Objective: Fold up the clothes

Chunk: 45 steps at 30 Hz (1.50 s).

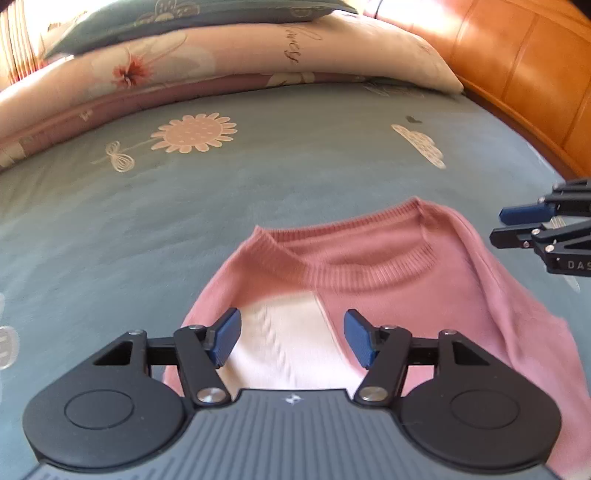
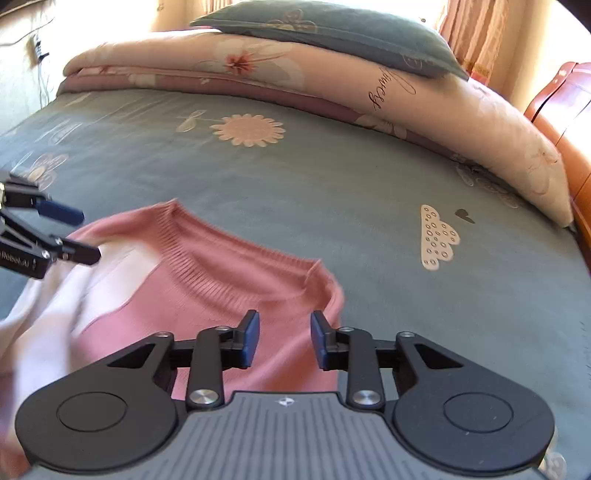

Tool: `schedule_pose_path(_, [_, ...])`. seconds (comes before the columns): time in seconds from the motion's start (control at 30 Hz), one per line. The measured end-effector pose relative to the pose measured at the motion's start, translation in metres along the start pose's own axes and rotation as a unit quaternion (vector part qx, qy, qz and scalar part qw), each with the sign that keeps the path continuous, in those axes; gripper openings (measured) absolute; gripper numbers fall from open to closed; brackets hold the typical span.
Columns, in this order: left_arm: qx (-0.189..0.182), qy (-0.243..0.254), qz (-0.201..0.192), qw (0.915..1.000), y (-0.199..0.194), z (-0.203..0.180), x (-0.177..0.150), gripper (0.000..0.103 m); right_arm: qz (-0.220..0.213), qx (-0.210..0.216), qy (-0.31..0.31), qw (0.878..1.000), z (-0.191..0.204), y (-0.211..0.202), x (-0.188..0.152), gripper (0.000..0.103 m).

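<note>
Pink knit sweater (image 1: 388,266) (one white panel) lies on the grey-green bedsheet (image 1: 258,177), seemingly partly folded. Left gripper (image 1: 291,338) and right gripper (image 2: 284,338) hover above, jaws apart, empty.

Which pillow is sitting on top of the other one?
The grey-green pillow is on top. It rests on the long cream pillow with the red flower, which lies straight on the bed.
</note>
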State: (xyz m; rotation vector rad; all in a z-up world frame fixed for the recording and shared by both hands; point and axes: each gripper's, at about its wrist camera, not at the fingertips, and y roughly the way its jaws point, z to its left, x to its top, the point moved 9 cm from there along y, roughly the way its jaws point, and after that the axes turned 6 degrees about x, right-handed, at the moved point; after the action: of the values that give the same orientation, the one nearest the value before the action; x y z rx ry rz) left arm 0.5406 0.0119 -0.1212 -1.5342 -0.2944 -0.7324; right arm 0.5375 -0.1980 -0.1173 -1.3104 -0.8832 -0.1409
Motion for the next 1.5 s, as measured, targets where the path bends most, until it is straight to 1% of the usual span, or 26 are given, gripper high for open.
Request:
schedule_pose_path(0.1, [0.007, 0.013, 0.0, 0.9999, -0.038, -0.006, -0.014, 0.069, 0.007, -0.005, -0.024, 1.0, 0.025, -0.032, -0.017, 0.035])
schedule_pose_path(0.17, [0.008, 0.006, 0.002, 0.9999, -0.06, -0.01, -0.025, 0.072, 0.01, -0.005, -0.02, 1.0, 0.037, -0.05, -0.027, 0.038])
schedule_pose_path(0.23, [0.008, 0.002, 0.005, 1.0, -0.08, -0.015, -0.037, 0.073, 0.01, 0.002, -0.008, 1.0, 0.051, -0.064, -0.04, 0.041])
schedule_pose_path(0.33, [0.014, -0.004, 0.01, 0.9999, -0.101, -0.022, -0.058, 0.074, 0.005, 0.015, 0.006, 1.0, 0.072, -0.084, -0.061, 0.041])
schedule_pose_path(0.43, [0.012, -0.013, 0.015, 0.9997, -0.116, -0.032, -0.079, 0.075, 0.001, 0.03, 0.015, 0.999, 0.092, -0.099, -0.083, 0.047])
schedule_pose_path(0.53, [0.019, -0.02, 0.014, 0.9995, -0.129, -0.039, -0.098, 0.075, 0.004, 0.023, -0.009, 1.0, 0.112, -0.112, -0.104, 0.047])
schedule_pose_path(0.57, [0.021, -0.022, 0.011, 0.9995, -0.133, -0.041, -0.104, 0.075, 0.003, 0.023, -0.011, 1.0, 0.117, -0.117, -0.11, 0.049])
schedule_pose_path(0.6, [0.02, -0.024, 0.007, 0.9995, -0.137, -0.043, -0.108, 0.073, 0.001, 0.025, -0.006, 1.0, 0.119, -0.121, -0.114, 0.051])
schedule_pose_path(0.63, [0.016, -0.032, 0.004, 0.9994, -0.14, -0.045, -0.111, 0.072, -0.002, 0.03, 0.003, 1.0, 0.121, -0.125, -0.119, 0.056])
schedule_pose_path(0.67, [0.011, -0.039, 0.0, 0.9992, -0.142, -0.047, -0.114, 0.069, -0.004, 0.034, 0.013, 0.999, 0.123, -0.129, -0.124, 0.059])
schedule_pose_path(0.73, [0.003, -0.055, -0.003, 0.9985, -0.144, -0.049, -0.12, 0.061, -0.007, 0.04, 0.03, 0.999, 0.126, -0.133, -0.133, 0.059])
schedule_pose_path(0.77, [-0.001, -0.064, -0.003, 0.9979, -0.144, -0.05, -0.123, 0.051, -0.008, 0.043, 0.039, 0.998, 0.127, -0.135, -0.138, 0.06])
schedule_pose_path(0.8, [-0.006, -0.073, -0.003, 0.9973, -0.144, -0.05, -0.125, 0.047, -0.006, 0.044, 0.046, 0.998, 0.128, -0.136, -0.142, 0.061])
schedule_pose_path(0.87, [-0.011, -0.092, -0.003, 0.9957, -0.141, -0.051, -0.132, 0.045, -0.01, 0.046, 0.063, 0.997, 0.132, -0.137, -0.152, 0.065])
schedule_pose_path(0.97, [-0.017, -0.124, -0.001, 0.9922, -0.131, -0.048, -0.137, 0.044, -0.017, 0.053, 0.084, 0.995, 0.142, -0.137, -0.169, 0.068])
schedule_pose_path(1.07, [-0.023, -0.151, 0.002, 0.9882, -0.119, -0.045, -0.141, 0.042, -0.026, 0.048, 0.089, 0.995, 0.152, -0.136, -0.183, 0.068])
schedule_pose_path(1.13, [-0.031, -0.17, 0.002, 0.985, -0.112, -0.043, -0.143, 0.042, -0.025, 0.058, 0.099, 0.993, 0.158, -0.135, -0.19, 0.068])
schedule_pose_path(1.23, [-0.047, -0.192, -0.001, 0.9803, -0.106, -0.042, -0.145, 0.042, -0.025, 0.076, 0.12, 0.99, 0.166, -0.135, -0.2, 0.068])
schedule_pose_path(1.3, [-0.06, -0.2, 0.0, 0.978, -0.101, -0.043, -0.146, 0.042, -0.021, 0.078, 0.127, 0.989, 0.169, -0.134, -0.206, 0.068])
schedule_pose_path(1.37, [-0.054, -0.2, 0.003, 0.9784, -0.096, -0.046, -0.149, 0.041, -0.016, 0.079, 0.129, 0.988, 0.173, -0.132, -0.211, 0.068])
schedule_pose_path(1.4, [-0.051, -0.2, 0.004, 0.9785, -0.093, -0.047, -0.15, 0.03, -0.012, 0.078, 0.126, 0.989, 0.176, -0.131, -0.213, 0.068])
schedule_pose_path(1.5, [-0.05, -0.202, 0.004, 0.978, -0.089, -0.049, -0.152, 0.015, -0.01, 0.073, 0.117, 0.99, 0.18, -0.13, -0.216, 0.068])
